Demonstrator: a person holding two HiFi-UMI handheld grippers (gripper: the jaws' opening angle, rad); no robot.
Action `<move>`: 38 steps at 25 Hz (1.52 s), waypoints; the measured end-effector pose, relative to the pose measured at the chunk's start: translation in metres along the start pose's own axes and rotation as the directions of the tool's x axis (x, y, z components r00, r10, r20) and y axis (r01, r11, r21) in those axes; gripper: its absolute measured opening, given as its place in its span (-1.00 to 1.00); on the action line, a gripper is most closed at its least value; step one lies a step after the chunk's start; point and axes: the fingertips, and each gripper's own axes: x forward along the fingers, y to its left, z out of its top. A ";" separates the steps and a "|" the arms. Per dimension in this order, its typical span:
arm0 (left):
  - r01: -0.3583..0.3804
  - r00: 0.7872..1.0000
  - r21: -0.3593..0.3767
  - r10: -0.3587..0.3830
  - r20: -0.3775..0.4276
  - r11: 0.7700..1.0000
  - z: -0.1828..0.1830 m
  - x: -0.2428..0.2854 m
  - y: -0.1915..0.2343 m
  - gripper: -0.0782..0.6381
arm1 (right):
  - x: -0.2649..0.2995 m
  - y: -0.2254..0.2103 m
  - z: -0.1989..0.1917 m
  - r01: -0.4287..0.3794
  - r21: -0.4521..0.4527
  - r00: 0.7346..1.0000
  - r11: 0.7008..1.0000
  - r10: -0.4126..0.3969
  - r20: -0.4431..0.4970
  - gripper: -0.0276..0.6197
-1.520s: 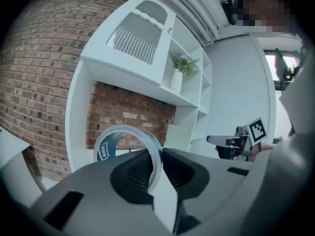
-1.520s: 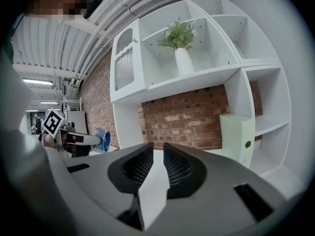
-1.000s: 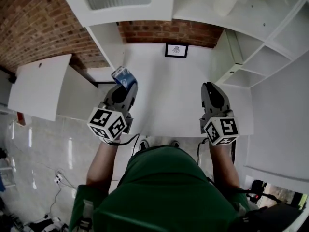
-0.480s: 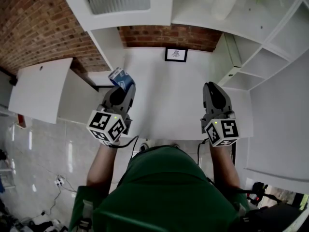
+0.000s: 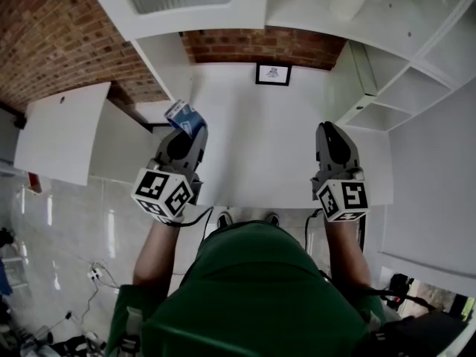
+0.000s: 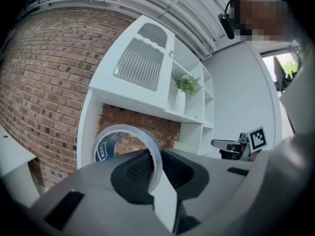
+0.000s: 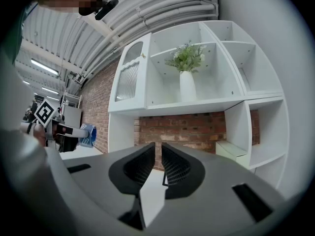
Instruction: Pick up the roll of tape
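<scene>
The roll of clear tape [image 5: 186,117] with a blue label is held up off the white table [image 5: 260,147] at the left. My left gripper [image 5: 195,130] is shut on the roll's wall. In the left gripper view the roll [image 6: 102,150] stands on edge, its rim pinched between the left gripper [image 6: 156,162]'s pads. My right gripper [image 5: 328,129] hovers level over the table's right side. Its jaws are closing to a narrow slit, and nothing is between them in the right gripper view [image 7: 158,154]. That view also shows the tape [image 7: 89,134] far left.
A small framed picture [image 5: 273,74] stands at the table's far edge against a brick wall [image 5: 253,47]. White open shelves [image 5: 405,88] rise at the right, holding a vase with a plant [image 7: 187,80]. A white cabinet [image 5: 186,2] hangs at the upper left.
Both grippers have stayed nearly in place. The left one still holds the tape roll.
</scene>
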 end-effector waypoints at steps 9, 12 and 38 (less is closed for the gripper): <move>-0.008 1.000 -0.004 0.008 -0.003 1.000 -0.003 0.001 0.003 -0.60 | 0.005 0.001 0.000 -0.013 0.005 1.000 1.000 0.013 0.000 -0.73; -0.010 1.000 -0.003 0.010 -0.001 1.000 -0.002 0.002 0.004 -0.60 | 0.007 0.000 0.000 -0.012 0.007 1.000 1.000 0.012 0.000 -0.73; -0.015 1.000 -0.010 0.015 -0.008 1.000 -0.006 0.002 0.005 -0.60 | 0.009 0.000 -0.002 -0.019 0.028 1.000 0.999 0.019 0.002 -0.78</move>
